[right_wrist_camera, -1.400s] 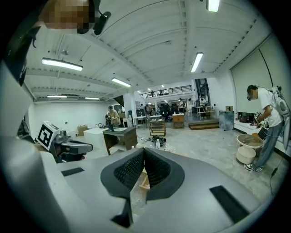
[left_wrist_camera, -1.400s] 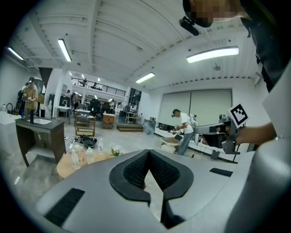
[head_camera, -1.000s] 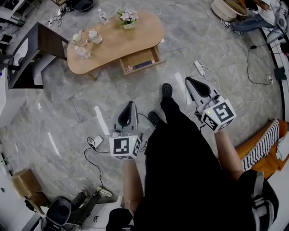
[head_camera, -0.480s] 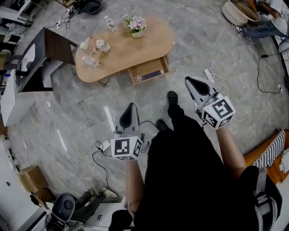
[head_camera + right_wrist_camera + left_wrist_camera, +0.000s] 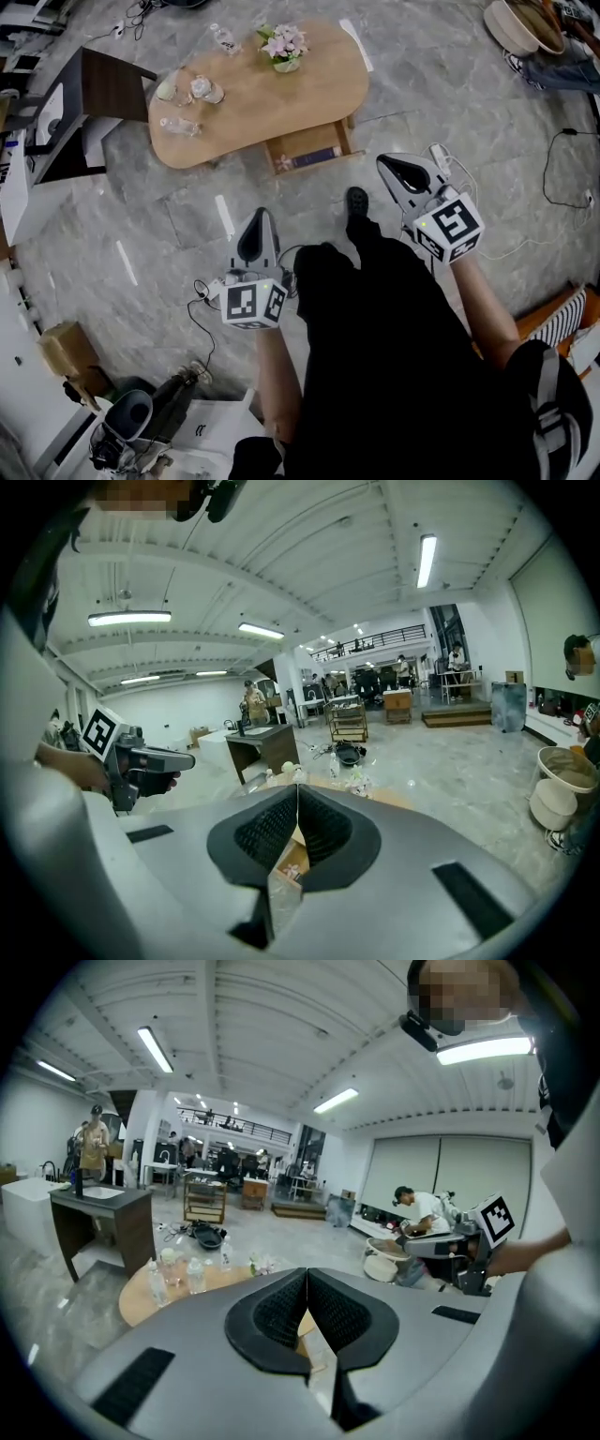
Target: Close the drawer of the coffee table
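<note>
Spreading across the whole head view is a grey marble floor (image 5: 141,216), and the person's black-clad body (image 5: 394,356) fills the lower right of the frame, one dark shoe (image 5: 356,200) stepping out at centre.

In the upper middle stands the kidney-shaped wooden coffee table (image 5: 281,98). To its left, in the upper left of the frame, is a dark brown cabinet (image 5: 103,89).

The drawer (image 5: 309,150) juts from the table's lower edge, pulled out toward the person, with a dark flat item and a small pinkish thing inside (too small to name).

Both grippers are well apart from the drawer. The left gripper (image 5: 260,216) sits at lower centre-left, pointing up the frame; in its own view (image 5: 307,1274) the ribbed pads meet in a thin seam with nothing between them. The right gripper (image 5: 386,164), at centre-right just below and right of the drawer, is clenched and empty too (image 5: 297,789).

A pot of pink flowers (image 5: 286,45) stands at the table's top edge. A few clear bottles and glasses (image 5: 202,89) cluster at the table's left end.
</note>
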{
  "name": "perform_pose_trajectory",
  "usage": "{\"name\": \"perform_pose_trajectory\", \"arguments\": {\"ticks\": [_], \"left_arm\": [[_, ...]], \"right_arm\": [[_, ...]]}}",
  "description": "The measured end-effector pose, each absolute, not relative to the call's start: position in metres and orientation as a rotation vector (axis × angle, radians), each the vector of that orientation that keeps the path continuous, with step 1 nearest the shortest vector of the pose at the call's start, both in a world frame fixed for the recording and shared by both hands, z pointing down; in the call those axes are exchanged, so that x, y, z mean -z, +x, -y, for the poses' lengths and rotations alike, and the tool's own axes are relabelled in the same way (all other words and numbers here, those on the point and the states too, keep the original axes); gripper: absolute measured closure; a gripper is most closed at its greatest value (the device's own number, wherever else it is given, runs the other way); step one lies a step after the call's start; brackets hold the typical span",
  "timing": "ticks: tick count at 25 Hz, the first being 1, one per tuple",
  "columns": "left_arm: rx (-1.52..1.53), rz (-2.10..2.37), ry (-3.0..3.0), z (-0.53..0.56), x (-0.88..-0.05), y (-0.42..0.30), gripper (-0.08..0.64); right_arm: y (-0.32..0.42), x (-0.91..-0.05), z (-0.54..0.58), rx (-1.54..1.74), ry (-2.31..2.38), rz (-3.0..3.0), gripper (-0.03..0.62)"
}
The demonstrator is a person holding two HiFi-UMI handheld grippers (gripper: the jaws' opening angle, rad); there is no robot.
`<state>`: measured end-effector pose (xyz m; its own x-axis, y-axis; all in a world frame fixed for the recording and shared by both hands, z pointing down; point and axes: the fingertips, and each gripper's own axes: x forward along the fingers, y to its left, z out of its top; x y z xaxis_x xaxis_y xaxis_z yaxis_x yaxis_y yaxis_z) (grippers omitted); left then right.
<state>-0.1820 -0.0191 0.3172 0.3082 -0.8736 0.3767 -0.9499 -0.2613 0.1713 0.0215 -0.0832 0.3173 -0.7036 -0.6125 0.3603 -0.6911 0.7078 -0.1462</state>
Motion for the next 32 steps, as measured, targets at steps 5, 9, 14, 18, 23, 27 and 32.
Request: {"name": "perform_pose_trajectory", "arguments": {"ticks": [5, 9, 14, 18, 23, 27, 32], "left_arm": [[-0.321, 1.643, 2.148, 0.035, -0.345, -0.185, 0.546], [-0.305, 1.627, 2.104, 0.046, -0.373, -0.192, 0.546], [-0.33, 1.624, 2.072, 0.071, -0.425, -0.208, 0.546], [-0.402, 1.625, 2.071, 0.094, -0.479, -0.224, 0.546], [-0.49, 1.581, 2.067, 0.117, -0.56, -0.238, 0.546], [-0.503, 1.531, 1.998, 0.125, -0.617, -0.244, 0.546], [-0.538, 1.449, 1.977, 0.126, -0.686, -0.24, 0.545]], "right_arm": [[0.03, -0.358, 0.1, -0.458, 0.97, 2.568, 0.578], [0.031, -0.393, 0.113, -0.49, 0.93, 2.526, 0.578], [0.032, -0.446, 0.134, -0.503, 0.947, 2.476, 0.578], [0.03, -0.489, 0.149, -0.512, 0.942, 2.439, 0.578], [0.023, -0.554, 0.166, -0.504, 0.89, 2.384, 0.578], [0.021, -0.614, 0.175, -0.52, 0.848, 2.333, 0.578], [0.02, -0.69, 0.181, -0.489, 0.772, 2.274, 0.578]]}}
